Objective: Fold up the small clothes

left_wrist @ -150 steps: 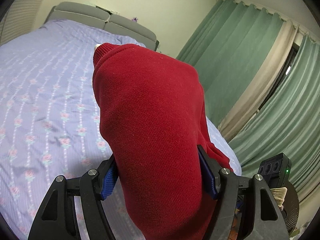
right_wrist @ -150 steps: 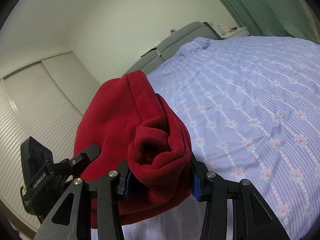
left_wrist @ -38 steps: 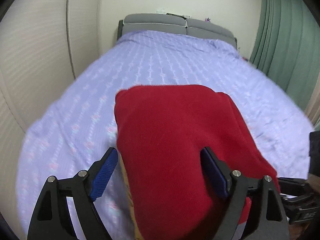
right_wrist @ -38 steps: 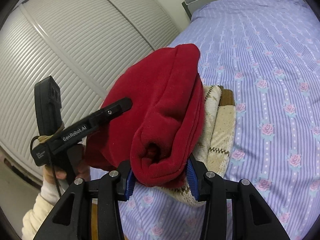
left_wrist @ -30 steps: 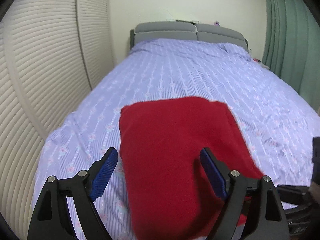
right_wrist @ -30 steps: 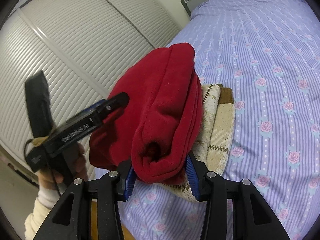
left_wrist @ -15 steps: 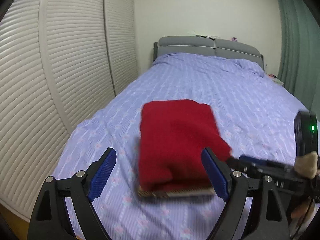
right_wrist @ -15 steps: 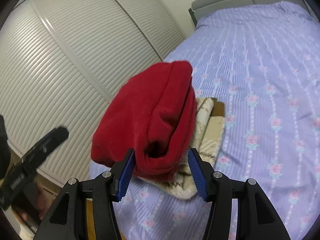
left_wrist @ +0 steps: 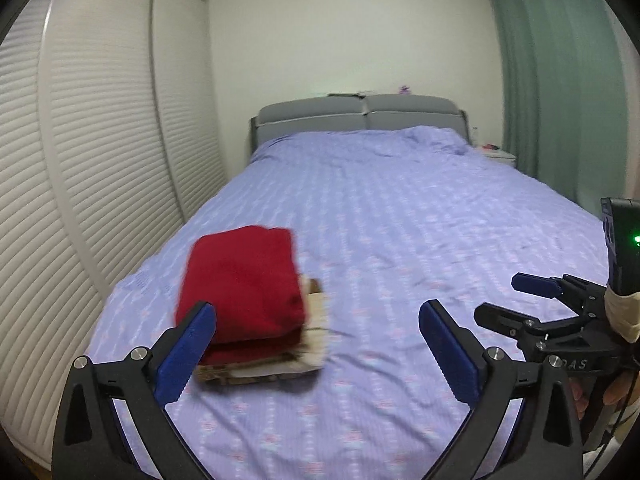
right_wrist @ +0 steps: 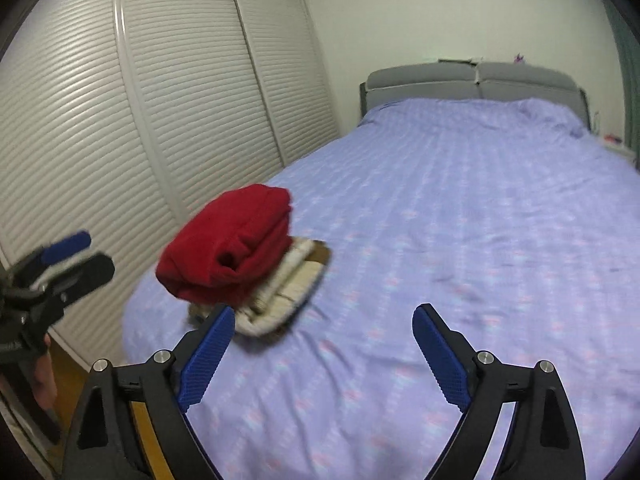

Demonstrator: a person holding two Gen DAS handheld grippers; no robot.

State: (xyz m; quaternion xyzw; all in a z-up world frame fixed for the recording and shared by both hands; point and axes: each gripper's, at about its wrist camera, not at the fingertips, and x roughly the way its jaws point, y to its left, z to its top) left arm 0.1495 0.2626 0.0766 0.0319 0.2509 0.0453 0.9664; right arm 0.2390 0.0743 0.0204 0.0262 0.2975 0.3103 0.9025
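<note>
Left gripper (left_wrist: 318, 346) up close, jaws spread wide, gripping nothing. Right gripper (right_wrist: 320, 350) likewise gaping and bare. Just beyond them, the folded red sweater (left_wrist: 244, 290) sits atop a folded cream garment (left_wrist: 308, 354) near the bed's (left_wrist: 400, 220) left edge. Grey headboard (left_wrist: 360, 116) at the far end.

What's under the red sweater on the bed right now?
The folded red sweater sits on a folded cream and brown knit garment, whose edges stick out on the right and front. The red one covers most of its top, and whether anything lies beneath is hidden.
</note>
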